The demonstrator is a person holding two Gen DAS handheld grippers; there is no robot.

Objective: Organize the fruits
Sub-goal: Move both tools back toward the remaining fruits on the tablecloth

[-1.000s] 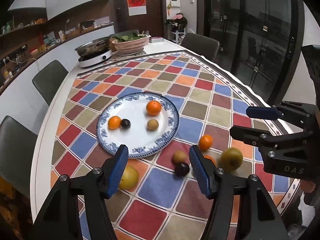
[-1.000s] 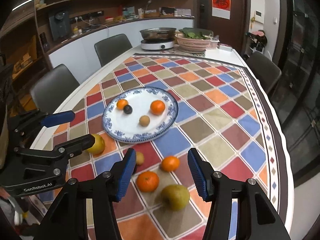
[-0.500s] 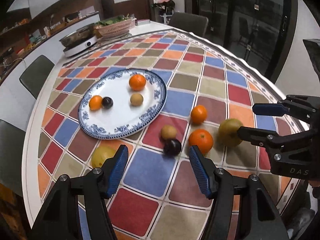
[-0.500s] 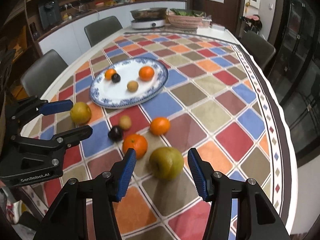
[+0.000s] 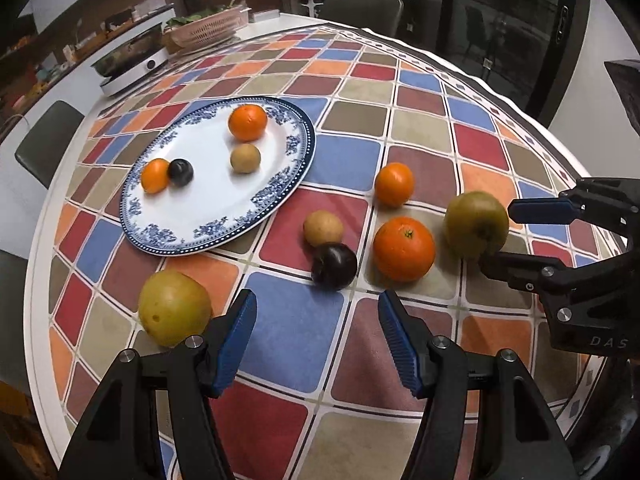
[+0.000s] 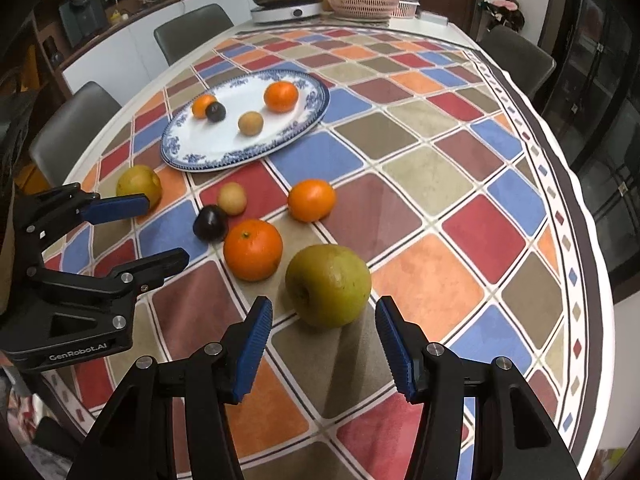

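Both claws now lower than earlier and parted, gripping nothing: right claw (image 6: 323,344) just short of green pear (image 6: 328,285), stem dimple facing it, left claw (image 5: 314,338) over checked worktop (image 5: 424,128) short of dark plum (image 5: 334,265), both fruits lying outside blue-rimmed plate (image 5: 296,168).

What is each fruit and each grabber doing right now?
Plate: holds four small fruits.
Big green pear: on the cloth, just ahead of the right gripper, not held.
Yellow pear: on the cloth, beside the left gripper.
Large orange: loose on the cloth.
Dark plum: touching the small tan fruit.
Both grippers: open, empty.
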